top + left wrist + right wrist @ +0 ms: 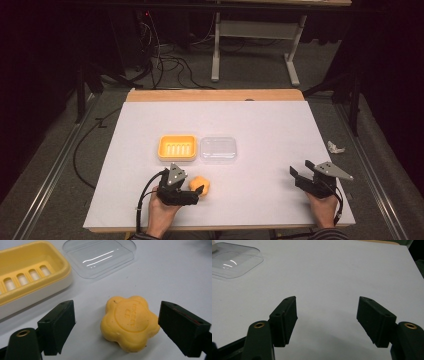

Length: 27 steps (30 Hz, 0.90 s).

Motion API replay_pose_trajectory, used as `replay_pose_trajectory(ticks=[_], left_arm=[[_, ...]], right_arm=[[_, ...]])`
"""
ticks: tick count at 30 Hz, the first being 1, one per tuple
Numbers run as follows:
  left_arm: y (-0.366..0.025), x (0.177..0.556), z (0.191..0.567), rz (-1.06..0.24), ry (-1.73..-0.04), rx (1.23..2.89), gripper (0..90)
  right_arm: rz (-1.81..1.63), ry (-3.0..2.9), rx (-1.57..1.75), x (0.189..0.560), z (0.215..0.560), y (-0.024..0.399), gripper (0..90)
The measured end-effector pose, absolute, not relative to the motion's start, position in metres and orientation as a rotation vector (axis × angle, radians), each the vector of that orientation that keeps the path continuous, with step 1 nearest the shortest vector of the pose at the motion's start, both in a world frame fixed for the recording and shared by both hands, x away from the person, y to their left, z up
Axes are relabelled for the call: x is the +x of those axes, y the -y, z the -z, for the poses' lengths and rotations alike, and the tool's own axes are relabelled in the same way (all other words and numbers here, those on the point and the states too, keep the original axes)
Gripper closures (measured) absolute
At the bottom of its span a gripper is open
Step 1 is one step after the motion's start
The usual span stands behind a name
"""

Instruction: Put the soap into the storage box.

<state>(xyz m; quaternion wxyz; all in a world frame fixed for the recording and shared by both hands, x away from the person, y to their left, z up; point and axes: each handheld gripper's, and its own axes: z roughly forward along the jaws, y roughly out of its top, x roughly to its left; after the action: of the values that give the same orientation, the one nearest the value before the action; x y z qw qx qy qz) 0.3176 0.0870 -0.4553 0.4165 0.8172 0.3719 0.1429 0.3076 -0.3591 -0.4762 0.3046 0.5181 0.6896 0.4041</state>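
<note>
Each hand carries a black two-jaw gripper. The left gripper has a grey three-cornered plate on top, dotted with small dark holes, and a black cable loops off its rear. The right gripper wears the same sort of grey plate, with a thin black cable trailing by the wrist. Up close, the jaws are chunky wedge-shaped blocks of matte, very dark green-black material, with flat inner faces and small screw holes along their top edges. Behind them a brass-coloured ring sits in each rounded arm. A striped sleeve cuff shows at the right wrist.
</note>
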Motion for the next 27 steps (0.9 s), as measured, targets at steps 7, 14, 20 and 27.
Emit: replay_pose_trajectory(ticks=[7, 14, 20, 27], left_arm=[[-0.076, 0.316, 0.463, -0.360, -0.908, 2.127, 14.3], [-0.069, 0.316, 0.468, -0.347, -0.913, 2.165, 14.3], [-0.062, 0.318, 0.472, -0.354, -0.926, 2.219, 15.1], [-0.058, 0.319, 0.473, -0.357, -0.923, 2.243, 19.3]], right_arm=[[-1.067, -1.827, 1.371, 0.308, 0.476, 0.359, 33.1], [-1.068, -1.830, 1.378, 0.308, 0.476, 0.359, 33.2], [-1.073, -1.826, 1.369, 0.308, 0.476, 0.359, 33.2], [-1.076, -1.824, 1.366, 0.307, 0.476, 0.360, 33.1]])
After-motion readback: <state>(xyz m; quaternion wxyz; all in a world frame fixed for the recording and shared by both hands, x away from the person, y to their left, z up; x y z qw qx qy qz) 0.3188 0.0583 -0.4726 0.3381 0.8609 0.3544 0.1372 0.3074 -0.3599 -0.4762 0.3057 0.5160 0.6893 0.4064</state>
